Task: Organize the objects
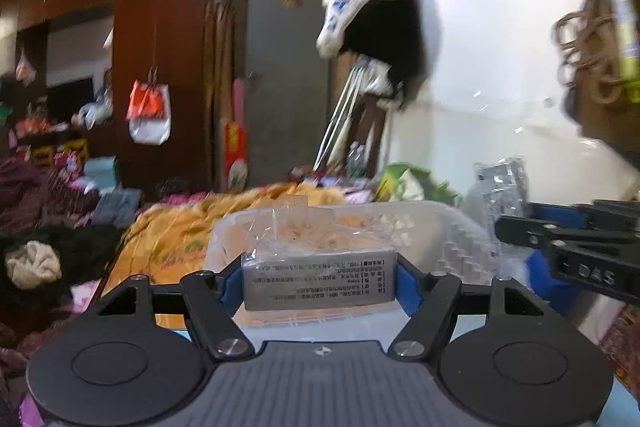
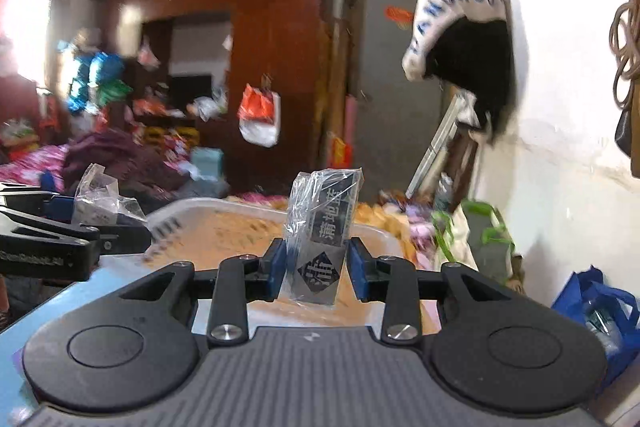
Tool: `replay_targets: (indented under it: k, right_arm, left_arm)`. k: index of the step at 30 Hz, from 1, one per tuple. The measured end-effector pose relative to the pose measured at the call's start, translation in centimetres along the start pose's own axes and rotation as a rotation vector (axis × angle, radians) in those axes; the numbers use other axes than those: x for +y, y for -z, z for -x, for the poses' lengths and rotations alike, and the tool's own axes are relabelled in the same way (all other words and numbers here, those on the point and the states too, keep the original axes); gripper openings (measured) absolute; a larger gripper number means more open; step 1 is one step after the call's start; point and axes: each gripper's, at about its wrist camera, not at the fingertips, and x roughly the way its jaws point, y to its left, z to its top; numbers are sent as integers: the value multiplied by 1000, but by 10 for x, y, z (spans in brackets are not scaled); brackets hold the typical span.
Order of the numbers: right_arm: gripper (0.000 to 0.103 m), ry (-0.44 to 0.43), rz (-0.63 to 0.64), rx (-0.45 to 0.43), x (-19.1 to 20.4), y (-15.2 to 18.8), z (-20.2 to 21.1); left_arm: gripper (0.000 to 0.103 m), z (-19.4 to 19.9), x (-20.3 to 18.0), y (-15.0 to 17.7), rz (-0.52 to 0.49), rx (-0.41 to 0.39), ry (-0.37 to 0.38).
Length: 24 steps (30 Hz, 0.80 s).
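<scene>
My left gripper [image 1: 320, 281] is shut on a grey wrapped box [image 1: 318, 279] held flat, with small printed text on its face, above a white plastic basket [image 1: 452, 227]. My right gripper [image 2: 316, 267] is shut on a second grey wrapped box [image 2: 322, 243], held upright, with large Chinese characters on it, over the same basket [image 2: 176, 223]. Each gripper shows in the other's view: the right one [image 1: 568, 247] at the right edge with its crinkled packet [image 1: 500, 183], the left one [image 2: 60, 235] at the left edge with its packet [image 2: 98, 199].
A blue tabletop [image 2: 92, 291] lies under the basket. An orange quilt [image 1: 176, 235] covers the bed beyond. A white wall [image 1: 500, 87] stands to the right with bags hung on it. A dark wardrobe [image 1: 160, 47] and grey door [image 1: 284, 87] stand behind. Blue bags [image 2: 600, 311] sit at lower right.
</scene>
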Motion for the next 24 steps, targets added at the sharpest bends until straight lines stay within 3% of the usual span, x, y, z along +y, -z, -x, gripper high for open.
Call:
replay_targets:
  k: [5,7,8,9,11,13,16,20,24]
  right_arm:
    - [38,2,28,15,2,0,-18]
    - [53,-5,35,16,4,2,-16]
    - [72,7,33,13,4,2,-15]
    - [91,22,32,-6,3,1,-11]
    - [101,23,39,-36,4,3,1]
    - [103,16,42,-44,3,4,9]
    - [103,13,2,-57,-2,11,25]
    - [103,-3,-32,-42,-8,41,55]
    - [103,-30,-76,-33,-14,91,89]
  left_arm:
    - [75,-29,1,-7,15,25,-46]
    - [82,-30,4,-7,34,8,-46]
    - [96,-32,6,-7,45,0,-54]
    - [102,-32,6,-7,47,-12,-63]
    - [103,-31,7,-9,53,-38,-78]
    - [103,-31,13,-10,73,-27,-66]
    - [103,-27,16,-1,58,23,-105]
    - [99,21,22,25,63,-62,-67]
    - [99,89,25,72,78,-156,-3]
